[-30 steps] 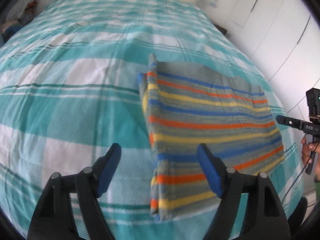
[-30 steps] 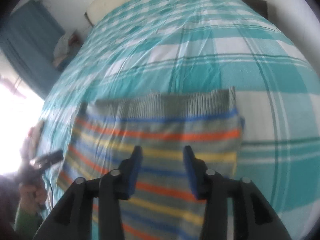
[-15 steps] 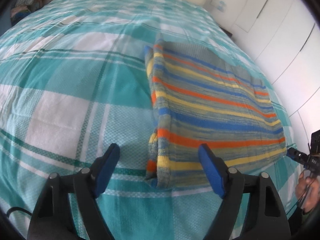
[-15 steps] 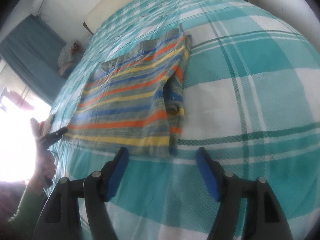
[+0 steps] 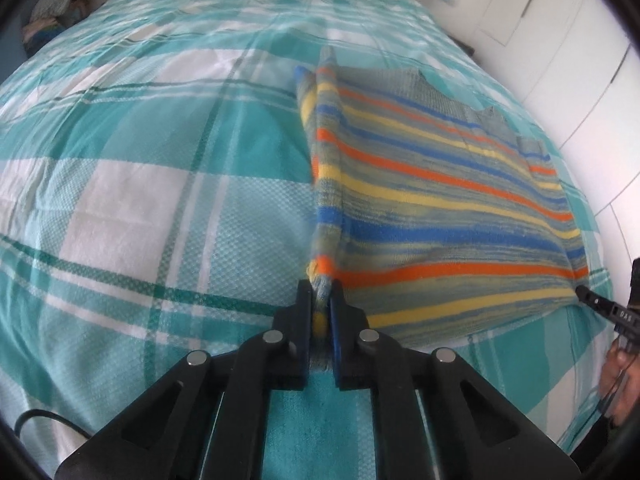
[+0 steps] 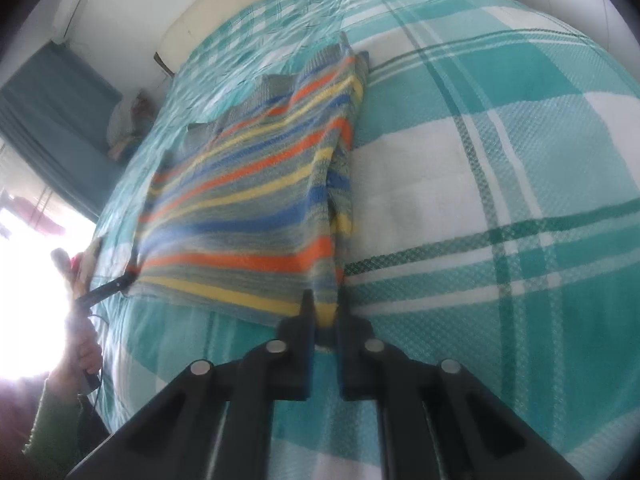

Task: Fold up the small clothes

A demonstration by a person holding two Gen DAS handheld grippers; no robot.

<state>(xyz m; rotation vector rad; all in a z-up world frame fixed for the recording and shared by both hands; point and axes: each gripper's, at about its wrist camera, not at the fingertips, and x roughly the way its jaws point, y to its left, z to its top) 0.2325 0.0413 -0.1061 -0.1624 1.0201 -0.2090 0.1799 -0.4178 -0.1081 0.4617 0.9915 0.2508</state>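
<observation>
A small grey garment with orange, yellow and blue stripes (image 5: pixel 440 200) lies on the teal plaid bedspread (image 5: pixel 160 160). My left gripper (image 5: pixel 320 308) is shut on its near left corner and lifts that edge. In the right wrist view the same garment (image 6: pixel 248 208) stretches to the left, and my right gripper (image 6: pixel 322 312) is shut on its near right corner. Each gripper shows at the far corner in the other's view: the right one (image 5: pixel 588 294), the left one (image 6: pixel 124 280). The near hem hangs taut between them, raised off the bed.
A cream pillow (image 6: pixel 224 4) lies at the head of the bed. White cupboard doors (image 5: pixel 560 40) stand along the right side. A teal curtain (image 6: pixel 48 120) and a bright window are on the left. A pile of clothes (image 5: pixel 56 4) sits beside the bed.
Both grippers were open and short of the garment's near corners. Now each has shut on a corner and lifted the near hem off the bed.
</observation>
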